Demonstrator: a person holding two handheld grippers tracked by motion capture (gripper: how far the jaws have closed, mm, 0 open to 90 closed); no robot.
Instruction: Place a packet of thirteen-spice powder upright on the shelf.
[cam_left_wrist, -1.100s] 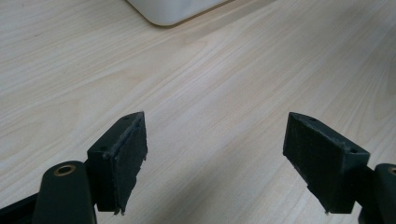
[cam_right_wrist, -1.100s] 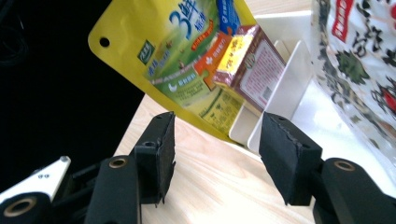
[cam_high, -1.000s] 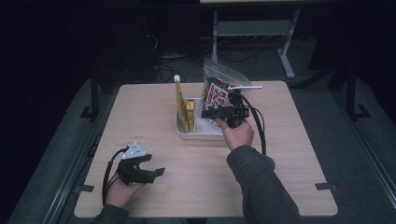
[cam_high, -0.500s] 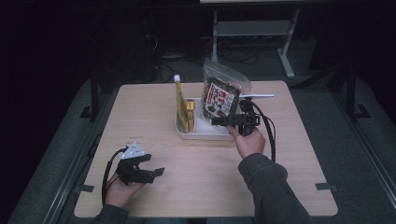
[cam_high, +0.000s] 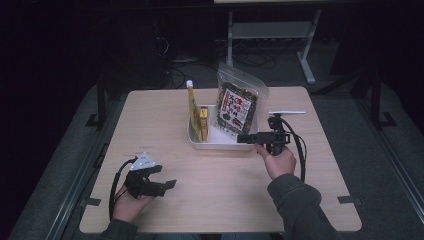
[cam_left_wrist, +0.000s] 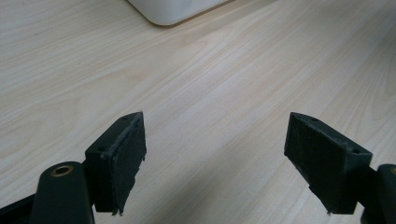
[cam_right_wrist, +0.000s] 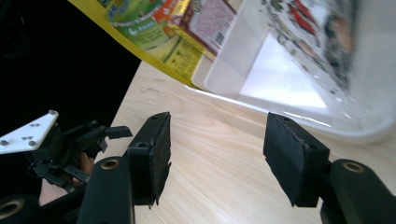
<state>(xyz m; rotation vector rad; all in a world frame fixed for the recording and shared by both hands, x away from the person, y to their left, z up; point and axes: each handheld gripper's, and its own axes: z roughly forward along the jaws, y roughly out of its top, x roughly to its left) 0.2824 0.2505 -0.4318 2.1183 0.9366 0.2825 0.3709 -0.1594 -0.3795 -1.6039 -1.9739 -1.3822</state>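
Both pairs of fingers stood apart and empty, the right gripper (cam_high: 248, 138), its jaws just opening, beside the white bin (cam_high: 220, 144) where the snack bag (cam_high: 236, 107) leaned upright, apparently placed, while the left gripper (cam_high: 162, 185) idled well apart on the table (cam_high: 220, 195).

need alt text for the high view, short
A person sits at a wooden table, each hand holding a claw: the right claw open beside a white bin holding a snack bag and yellow packets, the left claw open near the front edge.
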